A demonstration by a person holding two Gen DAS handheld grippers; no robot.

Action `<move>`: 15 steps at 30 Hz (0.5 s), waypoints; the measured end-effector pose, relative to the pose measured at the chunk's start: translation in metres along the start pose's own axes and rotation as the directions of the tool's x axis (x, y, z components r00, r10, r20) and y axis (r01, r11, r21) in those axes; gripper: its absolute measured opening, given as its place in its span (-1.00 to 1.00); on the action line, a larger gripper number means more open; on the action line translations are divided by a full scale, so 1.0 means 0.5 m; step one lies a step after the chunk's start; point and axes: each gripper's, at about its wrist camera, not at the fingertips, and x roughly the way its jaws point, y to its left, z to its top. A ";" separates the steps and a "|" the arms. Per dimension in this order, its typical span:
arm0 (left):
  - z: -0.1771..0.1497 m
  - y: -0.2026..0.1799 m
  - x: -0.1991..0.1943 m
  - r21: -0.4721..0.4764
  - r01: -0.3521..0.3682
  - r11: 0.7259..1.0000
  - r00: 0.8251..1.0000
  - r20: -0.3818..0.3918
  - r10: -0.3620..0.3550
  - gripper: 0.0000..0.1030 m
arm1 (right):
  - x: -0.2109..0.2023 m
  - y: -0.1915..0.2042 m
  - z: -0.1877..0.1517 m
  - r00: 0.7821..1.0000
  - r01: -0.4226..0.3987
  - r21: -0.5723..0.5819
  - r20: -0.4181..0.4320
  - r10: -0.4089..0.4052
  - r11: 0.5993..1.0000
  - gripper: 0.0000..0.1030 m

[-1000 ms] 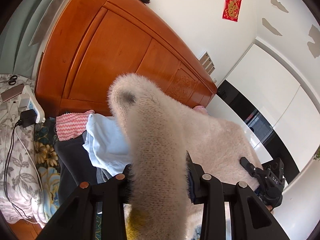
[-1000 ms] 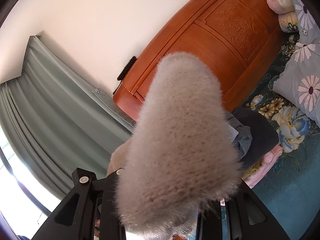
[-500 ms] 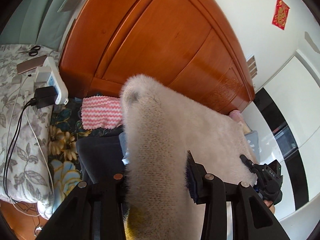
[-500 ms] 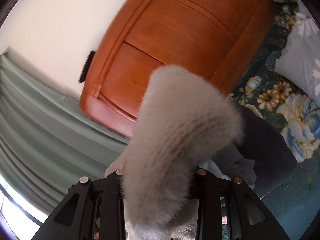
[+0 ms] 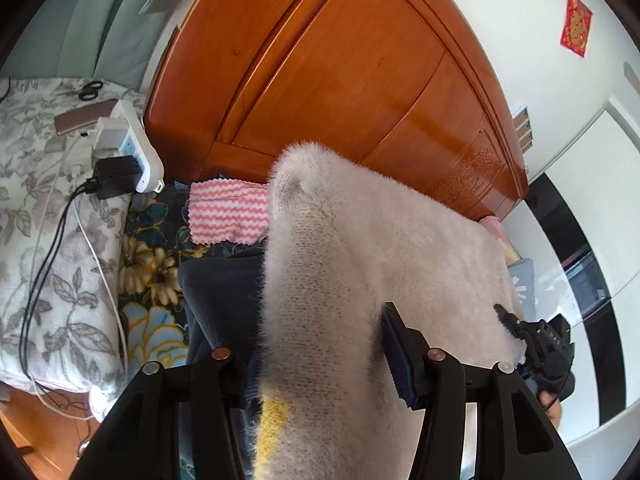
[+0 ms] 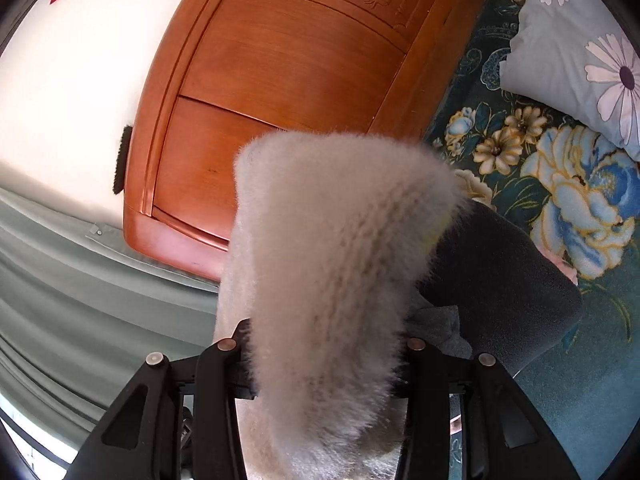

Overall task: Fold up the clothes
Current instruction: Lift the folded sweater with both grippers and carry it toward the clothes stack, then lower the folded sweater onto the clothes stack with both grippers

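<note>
the fluffy cream knit sweater (image 5: 360,280) hangs doubled between both grippers, over a dark navy garment (image 5: 220,292) on the floral bedspread (image 6: 560,184). the left gripper (image 5: 320,364) and right gripper (image 6: 324,352) have just been opening, with the sweater between their jaws; whether their pads press it cannot be told. the fold looks nearly laid, with release and smoothing left.

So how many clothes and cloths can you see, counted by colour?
Fluffy cream: 1, the sweater between both grippers' jaws, left gripper, right gripper
Dark navy: 1, the fleece garment
Grey: 1, the knit piece
Pink and white zigzag: 1, the cloth
Total: 4
</note>
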 end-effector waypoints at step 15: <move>0.004 -0.019 -0.073 -0.014 -0.138 0.990 0.989 0.051 0.139 0.09 | -0.043 -0.005 0.027 0.994 0.015 0.019 -0.110 -0.013 1.000 -0.06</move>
